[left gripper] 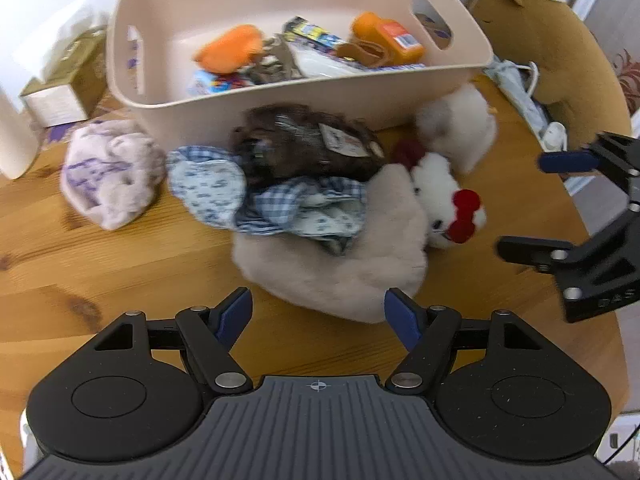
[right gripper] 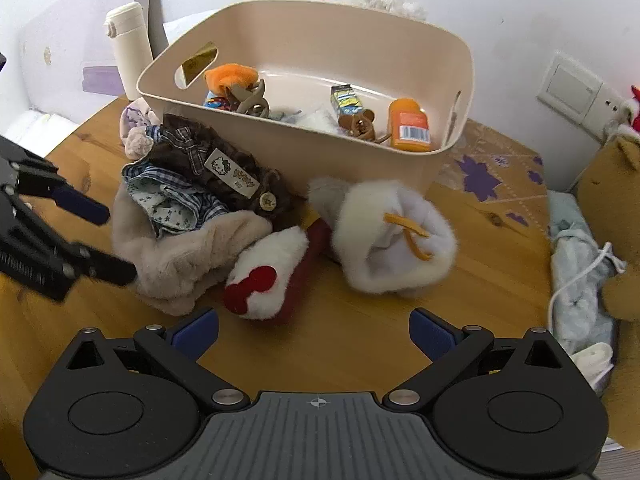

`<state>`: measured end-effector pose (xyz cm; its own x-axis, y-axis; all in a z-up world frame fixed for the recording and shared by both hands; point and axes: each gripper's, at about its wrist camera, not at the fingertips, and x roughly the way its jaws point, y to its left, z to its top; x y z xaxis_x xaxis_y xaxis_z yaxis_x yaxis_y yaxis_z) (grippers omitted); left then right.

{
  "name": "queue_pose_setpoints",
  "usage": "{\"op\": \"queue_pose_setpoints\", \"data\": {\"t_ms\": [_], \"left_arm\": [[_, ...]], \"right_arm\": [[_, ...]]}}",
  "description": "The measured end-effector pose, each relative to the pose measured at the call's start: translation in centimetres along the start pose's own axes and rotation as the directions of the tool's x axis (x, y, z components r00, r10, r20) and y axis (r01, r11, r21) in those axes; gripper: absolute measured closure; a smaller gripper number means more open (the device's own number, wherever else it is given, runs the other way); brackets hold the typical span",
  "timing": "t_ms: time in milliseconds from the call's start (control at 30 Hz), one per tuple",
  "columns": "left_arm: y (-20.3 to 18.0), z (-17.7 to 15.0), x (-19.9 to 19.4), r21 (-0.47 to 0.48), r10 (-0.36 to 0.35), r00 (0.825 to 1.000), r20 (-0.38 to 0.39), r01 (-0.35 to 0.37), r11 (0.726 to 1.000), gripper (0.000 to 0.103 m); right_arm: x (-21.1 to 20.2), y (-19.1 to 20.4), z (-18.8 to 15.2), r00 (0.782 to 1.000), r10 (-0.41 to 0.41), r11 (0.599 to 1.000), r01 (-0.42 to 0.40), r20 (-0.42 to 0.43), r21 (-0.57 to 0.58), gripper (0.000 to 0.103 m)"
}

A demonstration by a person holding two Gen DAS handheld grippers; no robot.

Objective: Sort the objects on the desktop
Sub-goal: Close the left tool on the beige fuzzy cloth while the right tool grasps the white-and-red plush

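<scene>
A pile of doll clothes lies on the wooden table in front of a beige bin (left gripper: 280, 96) (right gripper: 360, 160). It holds a brown jacket (left gripper: 308, 144) (right gripper: 224, 168), a blue checked dress (left gripper: 280, 204) (right gripper: 168, 200) and a beige furry garment (left gripper: 340, 272) (right gripper: 188, 264). A white plush piece with a red bow (left gripper: 444, 204) (right gripper: 268, 280) and a white furry hat (left gripper: 460, 120) (right gripper: 392, 240) lie to its right. My left gripper (left gripper: 318, 312) (right gripper: 102, 238) is open, close over the beige garment's near edge. My right gripper (right gripper: 314, 330) (left gripper: 536, 204) is open just short of the red-bow piece, with nothing between its fingers.
The bin holds an orange bottle (right gripper: 410, 126), an orange plush (right gripper: 230, 76) and several small items. A lilac cloth (left gripper: 108, 172) lies left of the pile. A white flask (right gripper: 132, 48) stands behind; a gold box (left gripper: 68, 84) sits far left. A brown plush (left gripper: 560, 52) and white cable (right gripper: 576, 276) crowd the right edge.
</scene>
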<state>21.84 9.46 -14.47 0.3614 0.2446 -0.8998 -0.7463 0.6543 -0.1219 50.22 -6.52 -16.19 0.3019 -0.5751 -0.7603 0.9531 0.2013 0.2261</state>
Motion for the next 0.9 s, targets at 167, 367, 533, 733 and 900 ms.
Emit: {"op": "queue_pose_setpoints", "data": {"t_ms": [167, 367, 533, 733, 900], "left_arm": [[-0.7, 0.5, 1.2, -0.025, -0.021, 1.000, -0.011, 0.021, 0.999, 0.029], [0.2, 1.1, 2.9, -0.096, -0.025, 0.998, -0.053, 0.020, 0.995, 0.029], [0.9, 1.2, 3.7, -0.122, -0.025, 0.998, -0.056, 0.018, 0.992, 0.029], [1.2, 1.2, 4.4, -0.104, -0.019, 0.999, -0.030, 0.016, 0.994, 0.028], [1.1, 1.1, 4.1, -0.071, -0.026, 1.000, -0.003, 0.025, 0.997, 0.044]], "right_arm": [[1.7, 0.8, 0.5, 1.000, 0.011, 1.000, -0.011, -0.020, -0.012, 0.000], [2.8, 0.7, 0.7, 1.000, 0.020, 0.999, -0.019, -0.011, 0.036, 0.000], [3.5, 0.7, 0.8, 1.000, 0.030, 0.998, -0.029, -0.011, 0.054, 0.007], [4.4, 0.4, 0.7, 0.998, 0.065, 0.992, -0.063, -0.010, 0.111, 0.020], [5.0, 0.8, 0.7, 0.997, 0.070, 0.992, -0.066, -0.035, 0.106, 0.059]]}}
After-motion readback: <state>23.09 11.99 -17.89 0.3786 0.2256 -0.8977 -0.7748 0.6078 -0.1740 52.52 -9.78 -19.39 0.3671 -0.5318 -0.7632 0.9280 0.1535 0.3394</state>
